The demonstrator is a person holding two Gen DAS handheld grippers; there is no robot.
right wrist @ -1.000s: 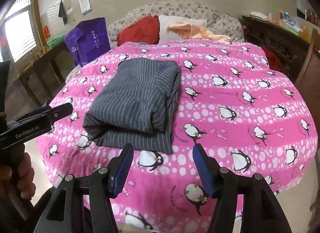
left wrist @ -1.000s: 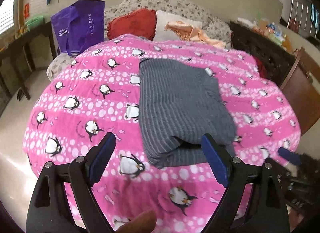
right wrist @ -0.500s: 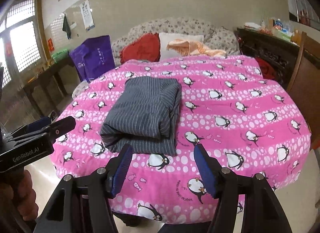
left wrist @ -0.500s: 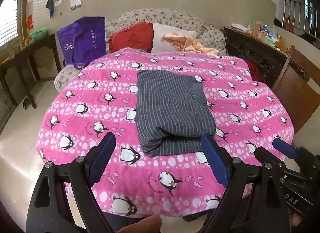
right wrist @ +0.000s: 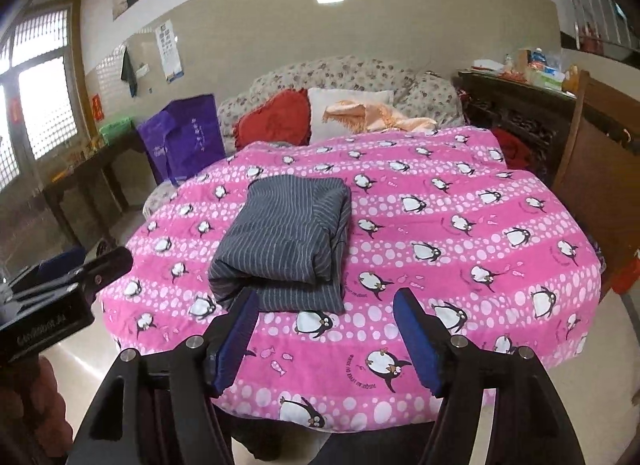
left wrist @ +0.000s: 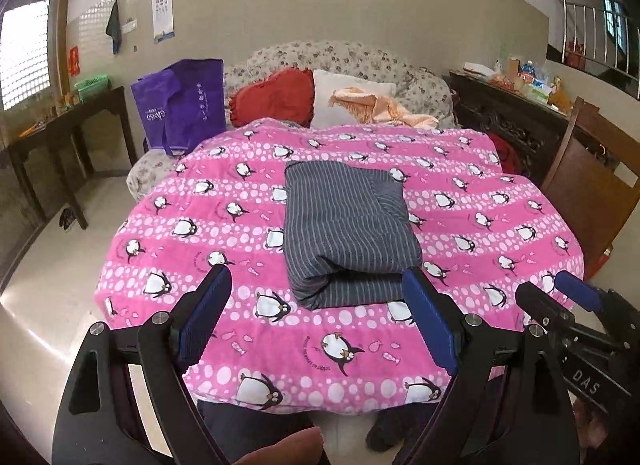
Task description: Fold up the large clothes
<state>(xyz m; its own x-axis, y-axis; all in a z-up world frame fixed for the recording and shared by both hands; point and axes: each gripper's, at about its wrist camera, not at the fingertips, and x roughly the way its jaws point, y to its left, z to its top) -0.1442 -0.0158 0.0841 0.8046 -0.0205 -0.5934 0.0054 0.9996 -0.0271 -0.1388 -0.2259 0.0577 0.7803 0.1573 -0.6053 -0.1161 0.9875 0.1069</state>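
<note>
So from my seat at the rig, the folded grey pinstriped garment (left wrist: 344, 231) is sitting on the pink penguin blanket (left wrist: 480, 225), roughly at 12 o'clock from the left gripper (left wrist: 316, 321) and more like 11 o'clock from the right gripper (right wrist: 322, 339). It's a neat thick rectangle, rolled fold edge facing me, bottom layer sticking out a bit underneath.

Both grippers have their jaws spread wide with nothing between the blue pads, and both are hanging off the near edge of the blanket, not touching the fabric. In the left wrist view the right gripper pokes in at about 4 o'clock.

Background stuff: floral sofa (left wrist: 360, 61) at 12 with a red cushion (left wrist: 276, 97), purple tote bag (left wrist: 180, 101) at 10 o'clock, wooden chair (left wrist: 592, 169) at 2 o'clock.
</note>
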